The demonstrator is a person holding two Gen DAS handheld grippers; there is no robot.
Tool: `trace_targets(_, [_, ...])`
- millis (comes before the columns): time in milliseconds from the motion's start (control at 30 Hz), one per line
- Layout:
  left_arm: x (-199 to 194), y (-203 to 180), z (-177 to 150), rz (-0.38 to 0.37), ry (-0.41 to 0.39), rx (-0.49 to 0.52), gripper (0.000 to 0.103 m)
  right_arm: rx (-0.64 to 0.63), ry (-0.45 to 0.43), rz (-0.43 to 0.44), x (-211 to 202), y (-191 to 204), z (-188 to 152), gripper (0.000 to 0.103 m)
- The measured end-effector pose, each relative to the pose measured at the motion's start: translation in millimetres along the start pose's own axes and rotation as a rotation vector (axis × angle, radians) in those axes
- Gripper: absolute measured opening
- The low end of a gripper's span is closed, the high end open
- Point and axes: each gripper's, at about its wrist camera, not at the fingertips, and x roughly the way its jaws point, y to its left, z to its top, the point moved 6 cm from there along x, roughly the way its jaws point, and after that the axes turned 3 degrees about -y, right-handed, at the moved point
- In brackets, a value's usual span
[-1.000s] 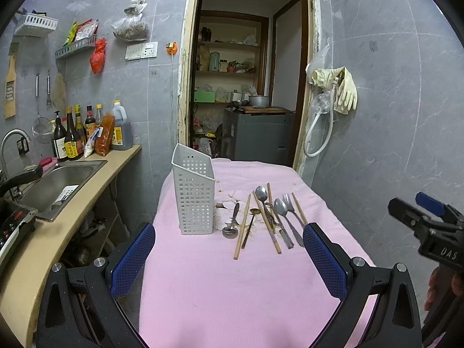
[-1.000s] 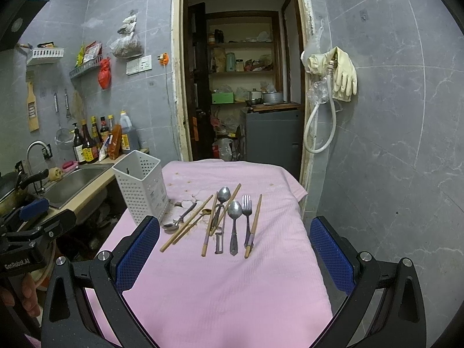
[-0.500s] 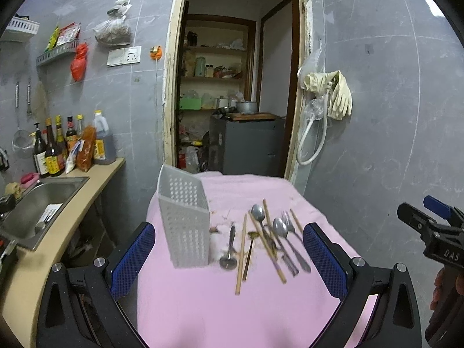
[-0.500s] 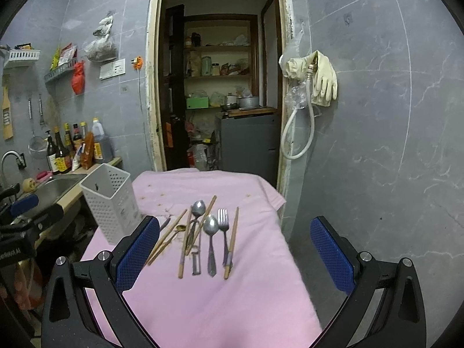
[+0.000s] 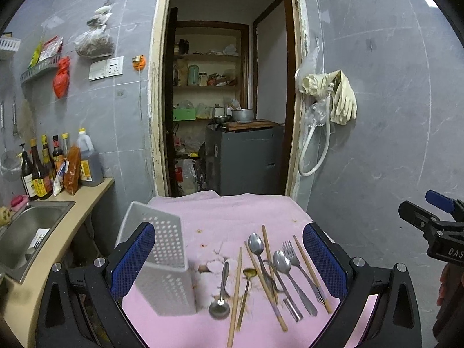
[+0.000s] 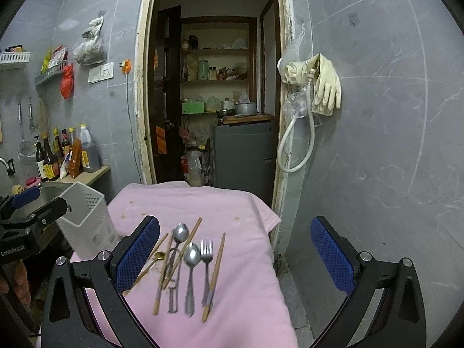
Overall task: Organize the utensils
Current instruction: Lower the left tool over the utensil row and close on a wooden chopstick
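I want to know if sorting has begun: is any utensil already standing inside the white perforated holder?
No, the holder shows an empty open top, and the spoons and fork lie flat on the pink cloth.

Grey tiled walls (image 5: 391, 116) frame an open doorway (image 5: 229, 110) onto pantry shelves (image 5: 208, 87).

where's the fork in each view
Left wrist: fork lies right of centre, low, between a spoon and the rightmost chopstick.
Right wrist: fork lies at centre, right of the same spoon.
Shared landmark: white holder.
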Motion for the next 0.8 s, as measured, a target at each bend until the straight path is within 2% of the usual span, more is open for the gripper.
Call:
trace_targets(300, [74.8, -31.7, 7.6, -0.019, 0.046, -0.021, 0.103, -0.010, 0.058, 0.112, 100.2, -26.4, 5.7, 0.102])
trace_targets(500, [130.5, -48.4, -2.4, -0.027, 0.095, -0.012, 0.101, 0.006, 0.144, 0.223, 168.4, -27.4, -18.4, 0.102])
trace_targets(600, [161.9, -48.6, -18.4, -0.021, 0.149, -0.011, 0.092, 0.025, 0.211, 0.248, 201.5, -21.3, -39.6, 0.102])
trace_targets(633, [170.7, -47.2, -24.2, -0.020, 0.168, -0.014, 0.088, 0.030, 0.227, 0.256, 209.0, -19.5, -46.4, 0.099])
trace_targets(700, [188.5, -43.1, -36.6, -0.017, 0.209, -0.025, 0.082, 0.041, 0.277, 0.276, 227.8, -11.4, -63.2, 0.087])
trace_targets(767, [205.3, -39.1, -50.4, -0.029, 0.254, -0.047, 0.071, 0.045, 0.319, 0.290, 242.5, -2.7, -78.6, 0.069])
trace_targets(800, [214.6, -36.7, -58.7, -0.039, 0.281, -0.060, 0.069, 0.049, 0.349, 0.300, 251.0, 3.5, -87.2, 0.065])
